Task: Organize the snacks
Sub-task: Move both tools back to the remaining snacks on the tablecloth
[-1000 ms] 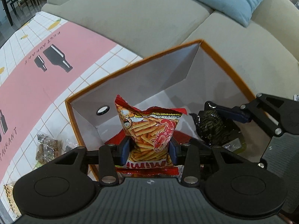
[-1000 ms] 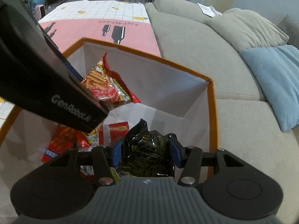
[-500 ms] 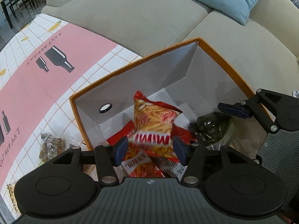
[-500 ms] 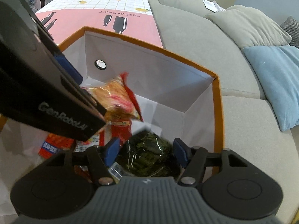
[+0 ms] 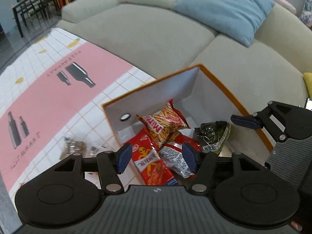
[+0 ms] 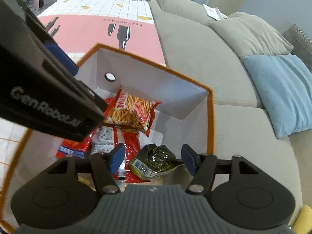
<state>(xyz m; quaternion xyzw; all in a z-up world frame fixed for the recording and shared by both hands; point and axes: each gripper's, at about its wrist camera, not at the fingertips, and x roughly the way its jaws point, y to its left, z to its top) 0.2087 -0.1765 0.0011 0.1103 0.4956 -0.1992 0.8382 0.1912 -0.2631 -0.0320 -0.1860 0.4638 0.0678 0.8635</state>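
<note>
An orange-rimmed box [image 5: 165,95] with white walls stands on the table against the sofa. A red bag of stick snacks [image 5: 165,122] lies inside it on other red snack bags [image 5: 150,156]. A dark green bag [image 5: 213,134] lies at the box's right side. My left gripper [image 5: 156,157] hovers above the box, its jaws opening, with nothing pressed between the pads. My right gripper [image 6: 152,157] stands open over the dark green bag [image 6: 158,159] without touching it. The stick snack bag [image 6: 132,111] rests against the far wall [image 6: 156,80].
Small wrapped snacks [image 5: 74,148] lie on the pink and white tablecloth [image 5: 48,101] left of the box. A grey sofa [image 5: 156,35] with a blue cushion [image 5: 224,7] runs behind and to the right. The left gripper's body [image 6: 48,97] fills the right wrist view's left side.
Both grippers opened and rose. The stick snack bag dropped from the left jaws into the box, and the dark green bag dropped from the right jaws to the box floor.
</note>
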